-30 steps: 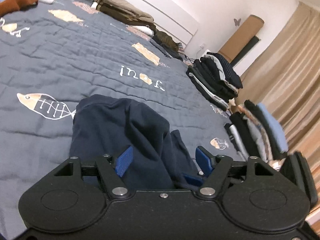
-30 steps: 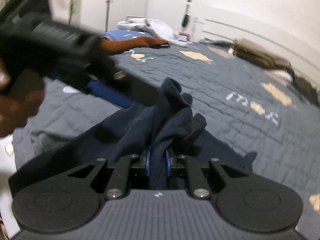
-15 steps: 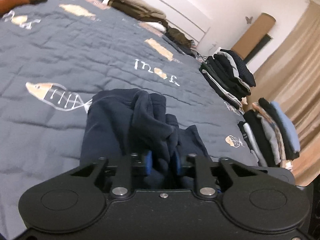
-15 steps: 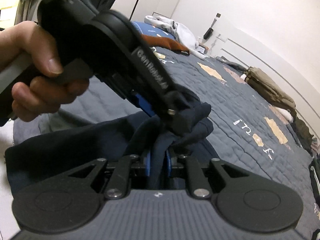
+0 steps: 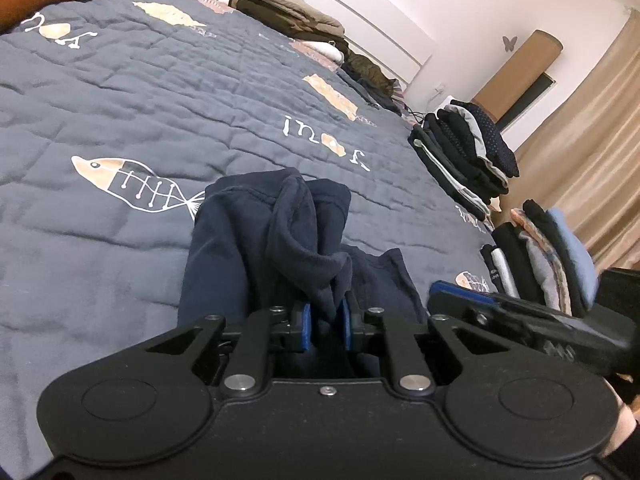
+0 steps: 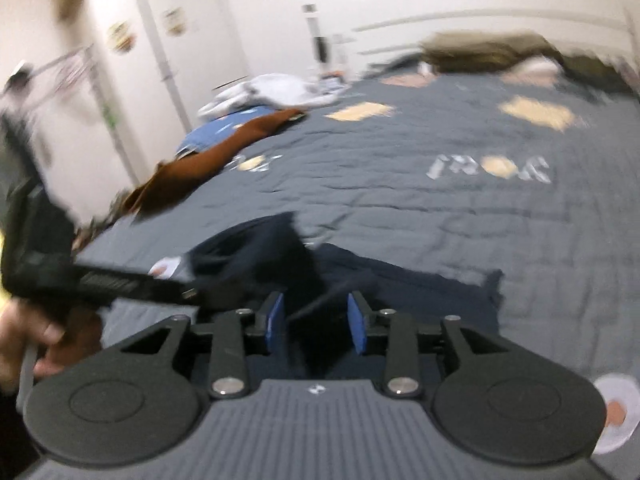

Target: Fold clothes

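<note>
A dark navy garment (image 5: 260,240) lies bunched on the grey fish-print quilt (image 5: 120,92). My left gripper (image 5: 325,320) is shut on a raised fold of it, the cloth pinched between the blue pads. In the blurred right wrist view the same navy garment (image 6: 400,280) spreads in front of my right gripper (image 6: 316,324), whose jaws are opening; the pads stand apart and do not press the cloth that lies between them. The left gripper's body (image 6: 120,284) and a hand show at the left there. The right gripper's finger (image 5: 500,312) shows at the right in the left wrist view.
Two stacks of folded clothes (image 5: 464,160) (image 5: 540,256) sit at the quilt's right edge. Olive and tan clothes (image 5: 280,12) lie by the headboard. A rust-brown garment (image 6: 216,156) and white laundry (image 6: 276,92) lie far left. Curtains hang to the right.
My left gripper closed on a fold of the navy garment and holds it. My right gripper let go of the cloth, its pads spread apart, and it swung to the right.
</note>
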Demonstrator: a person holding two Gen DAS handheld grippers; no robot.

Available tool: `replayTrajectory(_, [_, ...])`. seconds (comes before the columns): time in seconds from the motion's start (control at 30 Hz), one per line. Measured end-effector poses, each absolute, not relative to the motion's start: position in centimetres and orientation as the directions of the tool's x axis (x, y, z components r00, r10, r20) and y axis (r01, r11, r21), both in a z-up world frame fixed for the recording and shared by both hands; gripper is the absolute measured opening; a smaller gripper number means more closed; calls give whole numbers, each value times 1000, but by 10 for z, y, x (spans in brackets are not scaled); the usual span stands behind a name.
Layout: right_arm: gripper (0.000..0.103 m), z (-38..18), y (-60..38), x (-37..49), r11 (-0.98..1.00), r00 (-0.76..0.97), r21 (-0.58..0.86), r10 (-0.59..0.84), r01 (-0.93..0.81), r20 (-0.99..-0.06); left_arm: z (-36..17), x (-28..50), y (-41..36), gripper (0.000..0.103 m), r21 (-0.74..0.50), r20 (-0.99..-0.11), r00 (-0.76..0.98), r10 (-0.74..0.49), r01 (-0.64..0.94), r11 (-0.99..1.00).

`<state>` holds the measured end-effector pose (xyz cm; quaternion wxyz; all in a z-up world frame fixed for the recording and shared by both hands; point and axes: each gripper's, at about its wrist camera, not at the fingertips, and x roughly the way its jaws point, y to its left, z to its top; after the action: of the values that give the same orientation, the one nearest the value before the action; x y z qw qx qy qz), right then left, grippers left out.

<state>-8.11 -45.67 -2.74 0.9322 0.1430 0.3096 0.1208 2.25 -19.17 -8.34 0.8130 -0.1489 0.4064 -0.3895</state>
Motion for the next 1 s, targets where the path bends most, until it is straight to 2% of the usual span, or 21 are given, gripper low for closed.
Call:
replayTrajectory(0.17, [38, -66, -485, -63, 826, 755, 564, 369, 1, -543, -84, 24, -192, 15, -562, -545, 364, -755, 510, 651])
replayTrajectory(0.27, [39, -84, -489, -54, 758, 739, 651, 417, 38, -529, -85, 24, -191, 15, -565, -544, 361, -758, 510, 649])
replayTrajectory(0.4, [41, -99, -484, -47, 719, 710, 692, 455, 63, -537, -85, 24, -190, 15, -566, -544, 358, -759, 511, 647])
replayTrajectory(0.7, [42, -107, -478, -34, 638, 692, 768, 532, 51, -488, -85, 25, -188, 15, -569, -544, 354, -761, 511, 645])
replayTrajectory(0.9, [43, -102, -493, -39, 557, 739, 830, 542, 41, -400, -84, 26, -189, 15, -572, -544, 351, -762, 509, 643])
replayTrajectory(1.0, [43, -102, -489, -36, 590, 731, 806, 531, 43, -428, -85, 26, -189, 15, -571, -545, 352, -761, 509, 644])
